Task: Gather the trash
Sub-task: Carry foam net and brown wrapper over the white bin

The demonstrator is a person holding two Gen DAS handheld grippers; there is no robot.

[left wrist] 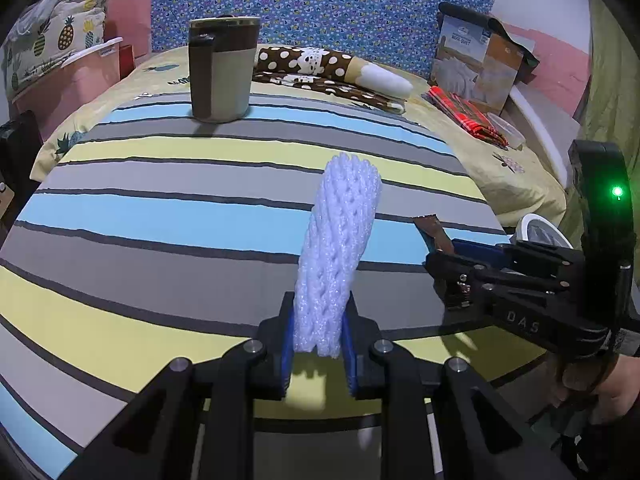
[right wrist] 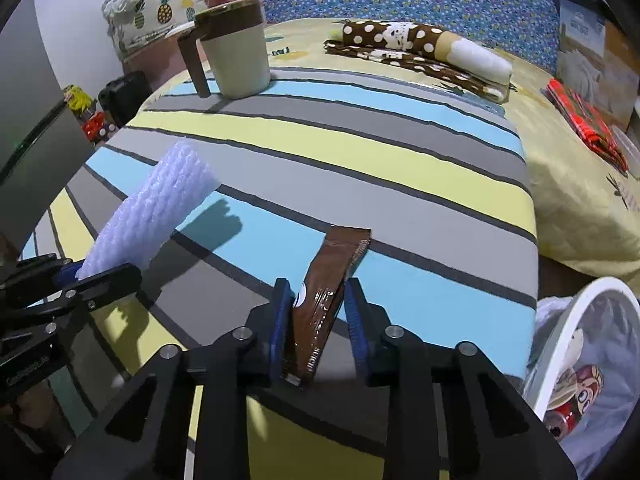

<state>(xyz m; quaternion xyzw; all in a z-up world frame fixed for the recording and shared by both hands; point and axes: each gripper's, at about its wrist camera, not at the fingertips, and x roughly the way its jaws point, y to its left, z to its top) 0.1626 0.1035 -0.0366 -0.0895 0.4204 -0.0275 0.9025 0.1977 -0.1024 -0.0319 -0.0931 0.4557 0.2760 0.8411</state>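
My left gripper is shut on a white foam net sleeve, which sticks up and forward above the striped table; it also shows in the right wrist view. My right gripper holds a brown snack wrapper between its blue pads, jaws closed on its lower part, a small gap at the right pad. The wrapper's tip shows in the left wrist view, beside the right gripper.
A beige and brown mug stands at the far edge of the striped table. A white mesh trash bin with a can inside sits low right. Beyond is a bed with a polka-dot cloth and boxes.
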